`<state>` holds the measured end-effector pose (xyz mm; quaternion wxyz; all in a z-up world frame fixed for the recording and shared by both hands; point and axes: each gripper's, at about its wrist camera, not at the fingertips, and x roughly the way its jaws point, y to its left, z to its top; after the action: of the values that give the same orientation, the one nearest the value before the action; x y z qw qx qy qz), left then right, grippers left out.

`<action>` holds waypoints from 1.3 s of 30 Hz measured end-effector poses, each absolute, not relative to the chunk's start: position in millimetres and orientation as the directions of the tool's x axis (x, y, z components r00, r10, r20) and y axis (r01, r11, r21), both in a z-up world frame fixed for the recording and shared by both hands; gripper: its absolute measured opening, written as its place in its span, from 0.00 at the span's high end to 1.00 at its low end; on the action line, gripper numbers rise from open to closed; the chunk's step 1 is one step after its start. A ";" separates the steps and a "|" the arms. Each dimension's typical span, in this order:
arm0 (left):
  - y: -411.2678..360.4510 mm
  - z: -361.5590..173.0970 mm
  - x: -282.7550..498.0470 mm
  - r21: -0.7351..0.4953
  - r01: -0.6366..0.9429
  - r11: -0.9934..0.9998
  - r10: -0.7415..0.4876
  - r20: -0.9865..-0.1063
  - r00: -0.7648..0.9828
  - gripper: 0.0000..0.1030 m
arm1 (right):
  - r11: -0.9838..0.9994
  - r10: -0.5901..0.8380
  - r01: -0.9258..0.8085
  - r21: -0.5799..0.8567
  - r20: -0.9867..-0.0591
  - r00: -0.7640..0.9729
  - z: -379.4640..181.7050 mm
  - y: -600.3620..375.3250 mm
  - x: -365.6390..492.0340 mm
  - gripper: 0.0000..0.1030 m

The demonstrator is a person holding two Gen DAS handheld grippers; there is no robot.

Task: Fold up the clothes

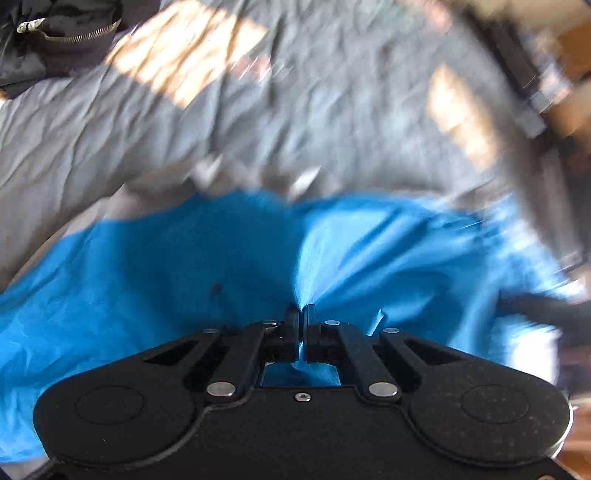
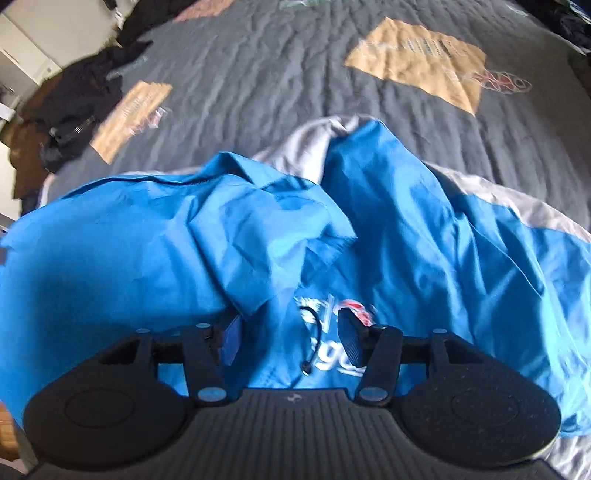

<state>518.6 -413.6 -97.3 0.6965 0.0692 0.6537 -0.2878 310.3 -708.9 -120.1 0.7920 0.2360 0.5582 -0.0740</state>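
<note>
A bright blue jacket (image 2: 406,236) with grey panels lies crumpled on a grey quilted bed. It carries a white and red logo (image 2: 332,317) and a thin black cord near the front. My right gripper (image 2: 291,332) hovers open just over the logo, its fingers apart with blue cloth under them. In the left wrist view the same blue jacket (image 1: 147,280) spreads out ahead, blurred by motion. My left gripper (image 1: 302,314) is shut on a pinch of that blue cloth, which fans out from the closed tips.
The grey bed cover (image 2: 277,62) has tan printed patches (image 2: 417,55). A heap of dark clothes (image 2: 74,107) lies at its far left edge, and a black zipped garment (image 1: 55,33) shows at top left. White cabinets stand beyond.
</note>
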 end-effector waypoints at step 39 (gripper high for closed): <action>-628.1 -121.5 407.0 -0.202 0.771 0.604 -0.278 -0.960 -0.034 0.77 | 0.706 0.073 0.565 0.428 -0.837 0.542 -87.8 -676.3 180.2 0.48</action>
<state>407.0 -628.1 -121.5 0.6642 0.2049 0.6009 -0.3947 180.2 -676.3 -87.8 0.8045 0.3518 0.4535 -0.1528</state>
